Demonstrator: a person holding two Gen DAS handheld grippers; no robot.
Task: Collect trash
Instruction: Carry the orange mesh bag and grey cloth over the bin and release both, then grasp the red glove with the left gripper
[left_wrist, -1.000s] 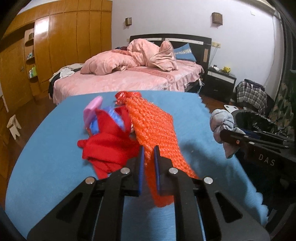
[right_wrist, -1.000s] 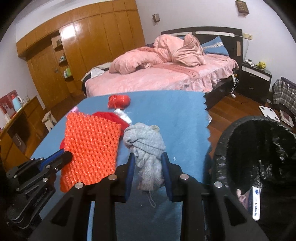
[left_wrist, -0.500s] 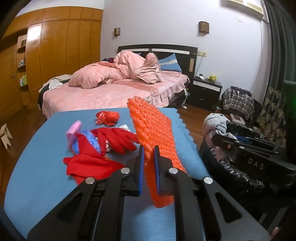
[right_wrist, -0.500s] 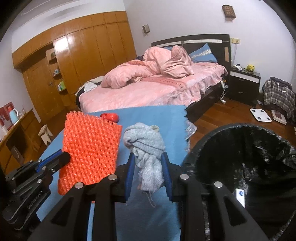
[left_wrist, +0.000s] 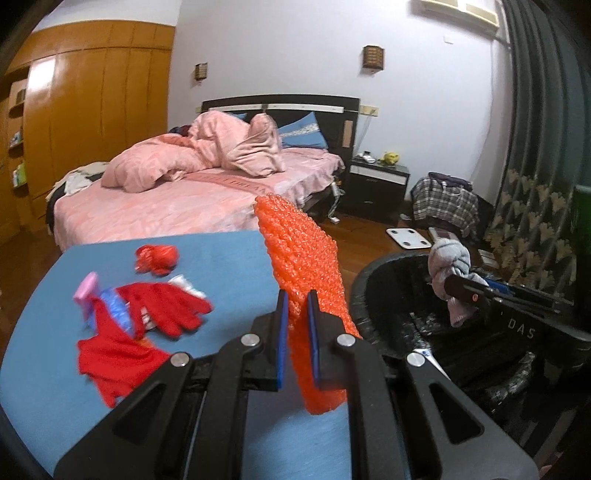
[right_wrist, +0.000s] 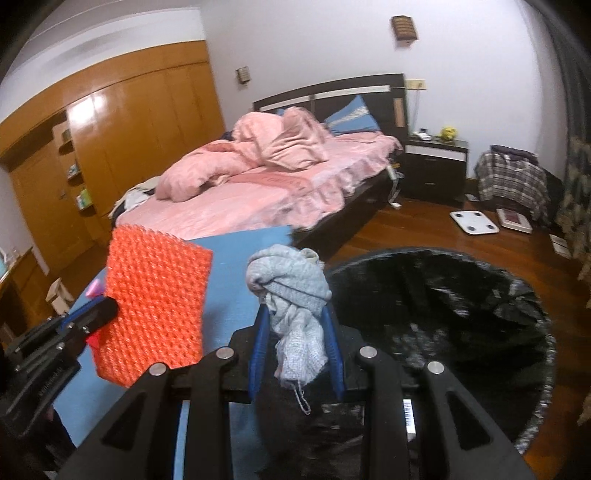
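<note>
My left gripper (left_wrist: 295, 306) is shut on an orange bubble-wrap sheet (left_wrist: 303, 258), held up off the blue table (left_wrist: 44, 369) near its right edge. My right gripper (right_wrist: 295, 325) is shut on a crumpled grey cloth (right_wrist: 288, 288), raised at the rim of the black-lined trash bin (right_wrist: 461, 314). In the left wrist view the grey cloth (left_wrist: 448, 260) and the right gripper (left_wrist: 461, 286) hang over the bin (left_wrist: 406, 295). In the right wrist view the orange sheet (right_wrist: 155, 295) is pinched by the left gripper (right_wrist: 110, 308).
On the table lie red gloves (left_wrist: 166, 306), a red cloth (left_wrist: 114, 362), a red crumpled bag (left_wrist: 157, 258), and pink and blue wrappers (left_wrist: 86, 291). A pink bed (left_wrist: 166, 199), nightstand (left_wrist: 376, 181), floor scale (left_wrist: 408, 236) and wooden wardrobe (right_wrist: 110, 140) stand beyond.
Both grippers have swung right and a little up with their loads. The orange sheet has left the tabletop, and the grey cloth now sits at the bin, which has come into fuller view.
</note>
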